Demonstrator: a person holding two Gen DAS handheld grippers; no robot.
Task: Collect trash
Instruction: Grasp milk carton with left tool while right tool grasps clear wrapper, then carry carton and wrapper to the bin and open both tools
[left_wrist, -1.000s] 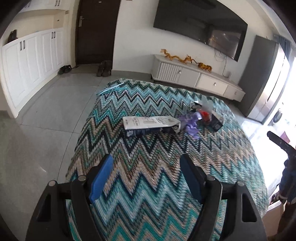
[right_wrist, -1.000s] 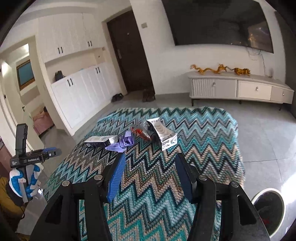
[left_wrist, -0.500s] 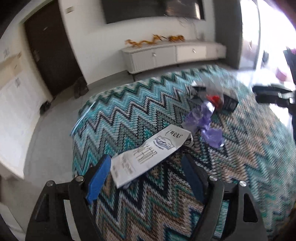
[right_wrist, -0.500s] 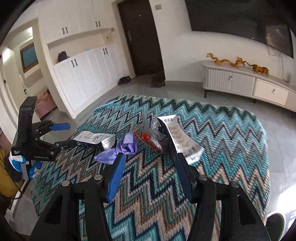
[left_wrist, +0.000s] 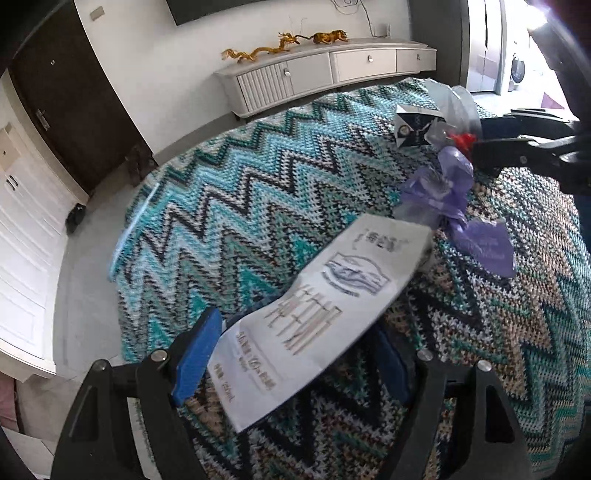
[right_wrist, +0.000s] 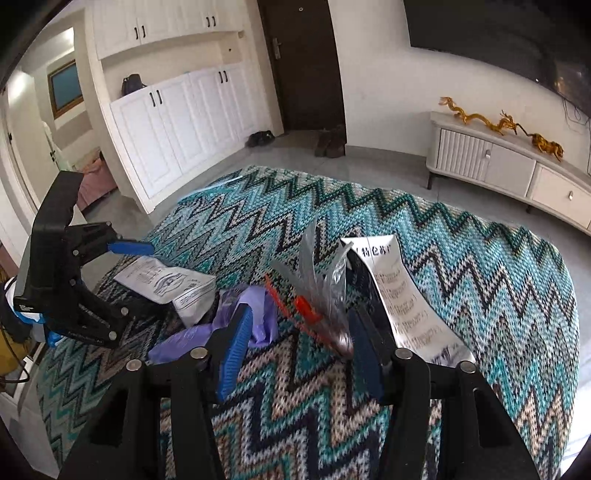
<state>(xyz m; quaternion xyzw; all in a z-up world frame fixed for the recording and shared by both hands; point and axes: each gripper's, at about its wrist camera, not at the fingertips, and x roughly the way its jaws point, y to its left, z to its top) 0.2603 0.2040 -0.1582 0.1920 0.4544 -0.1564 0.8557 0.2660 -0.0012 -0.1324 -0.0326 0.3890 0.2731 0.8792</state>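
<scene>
We are holding the left gripper (left_wrist: 295, 362) released over the counter (left_wrist: 258, 206), which a zigzag-knit cloth is covering. Its blue pads (left_wrist: 195, 354) are standing wide on either side of a white carton (left_wrist: 325, 314). The carton is lying flat on the cloth, between the counter's middle and its left edge, and its near end is sitting between the jaws. We are not seeing the pads pressing on it.

We are also keeping the right gripper (right_wrist: 299, 354) released. Its jaws have just been closing. A clear wrapper with a red part (right_wrist: 317, 291) is lying between them, and the pads are not yet clamping it.

Just left of this wrapper, a crumpled purple plastic piece (right_wrist: 258, 314) is resting on the cloth, touching the white carton's far end. Just right of the wrapper, a second carton, dark with a white printed face (right_wrist: 402, 295), is lying at an angle. All four pieces are clustering around the middle of the counter, well apart from its far edge.

Beyond the far edge, a low white cabinet (right_wrist: 498, 166) is standing against the wall and carrying golden dragon figures (right_wrist: 476, 118). A dark door (right_wrist: 303, 62) and white cupboards (right_wrist: 177, 125) are standing farther left.
</scene>
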